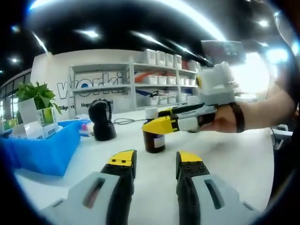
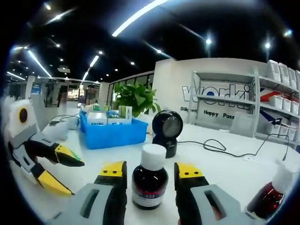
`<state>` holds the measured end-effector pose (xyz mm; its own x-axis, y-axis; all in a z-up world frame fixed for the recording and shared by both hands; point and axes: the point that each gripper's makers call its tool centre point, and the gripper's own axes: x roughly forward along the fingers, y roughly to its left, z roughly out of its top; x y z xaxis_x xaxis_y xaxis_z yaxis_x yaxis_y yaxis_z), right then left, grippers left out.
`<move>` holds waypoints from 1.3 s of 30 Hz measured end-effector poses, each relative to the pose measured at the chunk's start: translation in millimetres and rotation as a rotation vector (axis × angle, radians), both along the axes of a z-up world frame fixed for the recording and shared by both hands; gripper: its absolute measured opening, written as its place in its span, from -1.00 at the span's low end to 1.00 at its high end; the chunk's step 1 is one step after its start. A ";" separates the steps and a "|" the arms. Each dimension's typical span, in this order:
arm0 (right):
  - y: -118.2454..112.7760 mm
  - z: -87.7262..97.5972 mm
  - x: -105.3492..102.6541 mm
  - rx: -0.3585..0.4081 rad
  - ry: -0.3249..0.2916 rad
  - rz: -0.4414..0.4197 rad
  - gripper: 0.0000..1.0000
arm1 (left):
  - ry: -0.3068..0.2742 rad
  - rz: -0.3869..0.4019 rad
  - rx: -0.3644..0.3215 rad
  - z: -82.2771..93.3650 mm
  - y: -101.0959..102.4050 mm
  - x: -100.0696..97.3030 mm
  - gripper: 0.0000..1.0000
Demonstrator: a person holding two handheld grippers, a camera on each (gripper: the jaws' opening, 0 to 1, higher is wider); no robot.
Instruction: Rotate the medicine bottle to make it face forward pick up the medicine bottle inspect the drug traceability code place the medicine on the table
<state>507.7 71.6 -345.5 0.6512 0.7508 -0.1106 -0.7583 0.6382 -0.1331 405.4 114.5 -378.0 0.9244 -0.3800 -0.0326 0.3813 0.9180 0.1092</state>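
Note:
A brown medicine bottle (image 2: pixel 149 182) with a white cap stands upright on the white table (image 2: pixel 225 164), between the jaws of my right gripper (image 2: pixel 150 171). The jaws flank it with a thin gap on each side, so this gripper is open. In the left gripper view the same bottle (image 1: pixel 153 140) stands mid-table, with the right gripper (image 1: pixel 153 123) reaching in from the right, held by a hand, its yellow fingers (image 1: pixel 159 125) around the bottle's upper part. My left gripper (image 1: pixel 155 161) is open and holds nothing, a short way in front of the bottle. It also appears at the left (image 2: pixel 63 171) of the right gripper view.
A second brown bottle (image 2: pixel 269 197) stands at the right. A black round device (image 2: pixel 166 129) and a cable (image 2: pixel 220 147) lie behind the bottle. A blue bin (image 2: pixel 112 132) of boxes and a plant (image 2: pixel 136 98) are at the back left. Shelves (image 1: pixel 159 77) line the far wall.

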 end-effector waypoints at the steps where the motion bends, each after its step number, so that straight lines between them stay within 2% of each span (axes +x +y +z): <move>1: -2.5 5.9 -1.0 0.009 0.003 -0.007 -0.28 | 0.000 0.001 0.001 -0.1 0.1 0.0 -0.51; 6: -15.4 36.6 -3.9 0.021 -0.009 -0.034 -0.32 | -0.002 0.006 0.005 -0.1 1.0 0.6 -0.51; 14: -44.3 91.5 -19.7 0.083 -0.005 0.007 -0.31 | -0.011 0.004 0.009 0.8 0.4 0.0 -0.51; 15: -49.4 98.4 -20.2 0.074 -0.019 0.008 -0.31 | -0.012 0.005 0.010 1.0 0.5 -0.1 -0.51; 16: -57.1 106.0 -18.5 0.042 -0.065 -0.003 -0.31 | -0.014 0.006 0.010 1.3 0.8 -0.2 -0.51; 20: -76.0 128.4 -21.9 0.008 -0.113 0.000 -0.32 | -0.014 0.004 0.002 1.8 1.3 -0.1 -0.51; 24: -100.1 155.3 -23.2 0.008 -0.160 -0.010 -0.33 | -0.014 0.004 -0.003 1.9 1.6 0.0 -0.51; 25: -111.5 166.0 -23.9 0.026 -0.156 -0.012 -0.33 | -0.016 0.008 -0.004 2.3 2.4 0.2 -0.51; 27: -124.9 175.2 -25.5 0.030 -0.163 -0.017 -0.33 | -0.019 0.015 -0.008 3.0 3.8 0.6 -0.51; 30: -148.0 188.1 -25.4 0.025 -0.208 -0.055 -0.33 | -0.028 0.026 -0.025 5.8 7.0 1.2 -0.51; 33: -176.4 201.7 -23.6 0.026 -0.282 -0.130 -0.47 | -0.021 0.028 -0.021 4.3 7.3 2.2 -0.51; 39: -217.0 200.6 -27.8 0.014 -0.275 -0.164 -0.43 | -0.010 0.027 -0.006 0.9 6.9 3.6 -0.51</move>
